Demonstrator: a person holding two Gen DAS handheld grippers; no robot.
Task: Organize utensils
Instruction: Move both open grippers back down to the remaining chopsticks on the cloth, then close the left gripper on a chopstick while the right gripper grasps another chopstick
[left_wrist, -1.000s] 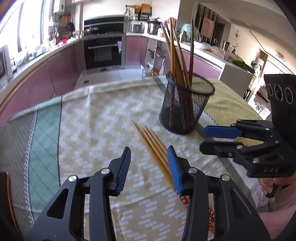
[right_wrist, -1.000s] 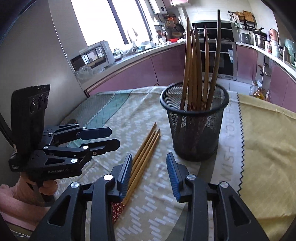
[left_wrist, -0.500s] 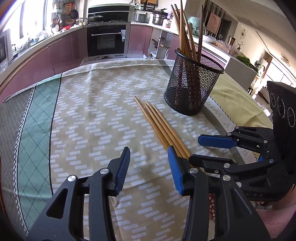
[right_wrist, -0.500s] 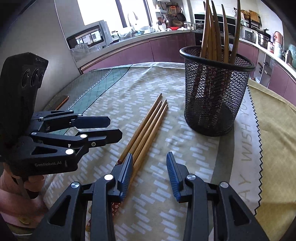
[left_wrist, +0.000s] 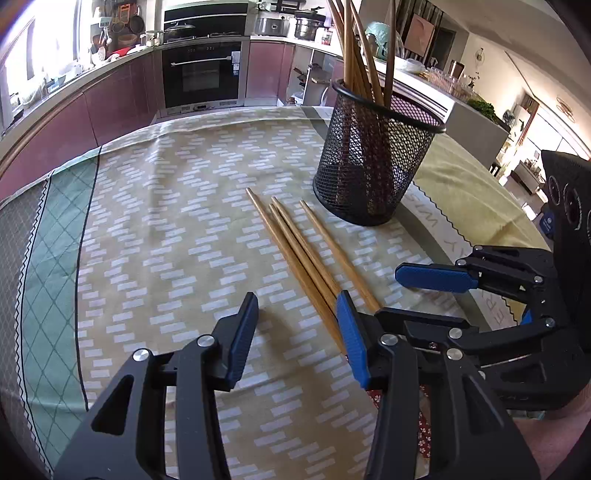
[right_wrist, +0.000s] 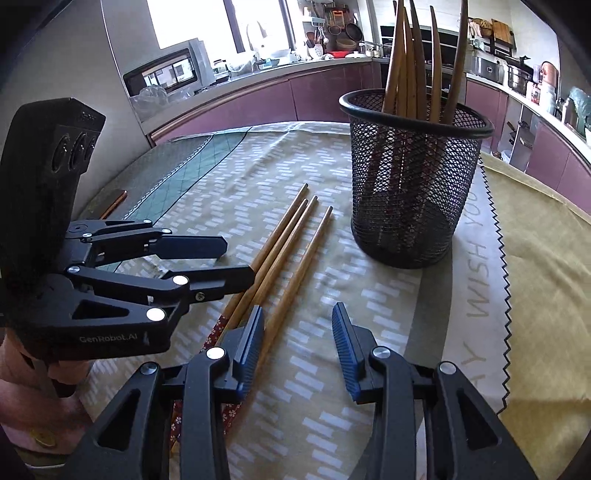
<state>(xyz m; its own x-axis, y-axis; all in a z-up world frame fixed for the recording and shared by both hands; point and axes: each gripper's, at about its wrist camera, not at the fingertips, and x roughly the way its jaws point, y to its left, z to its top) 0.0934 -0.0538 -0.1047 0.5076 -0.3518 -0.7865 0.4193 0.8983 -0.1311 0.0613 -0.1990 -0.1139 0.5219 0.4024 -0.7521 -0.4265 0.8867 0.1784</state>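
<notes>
Chopsticks, four loose pale-wood ones (left_wrist: 303, 254), lay side by side on the patterned beige cloth of the tabletop (left_wrist: 155, 206), their thin tips pointing far toward the black wire-mesh cup (left_wrist: 373, 162) that already held a bunch of upright brown chopsticks (right_wrist: 417, 66), and their thick, red-patterned ends pointing near toward the person. Their long axis ran near to far with a slight slant, so that it lay roughly along the pointing direction of both tools rather than across it. The left hand-held gripper (left_wrist: 295, 334) hung low over the cloth with its jaws partly open and nothing between them; the bundle passed just under and to the right of its right pad, not inside the gap. The right hand-held gripper (right_wrist: 297, 349) was also partly open and empty, and in its own view the rightmost chopstick ran just inside its left pad while the other three lay to the left, outside the gap. Judged from both views, the right tool sat nearer a grasp, already straddling one stick at its thick end; the left would need to shift rightward to get the bundle between its pads. Either tool would have to close across the sticks' width, and the mesh cup stood just beyond their far tips, slightly right.
</notes>
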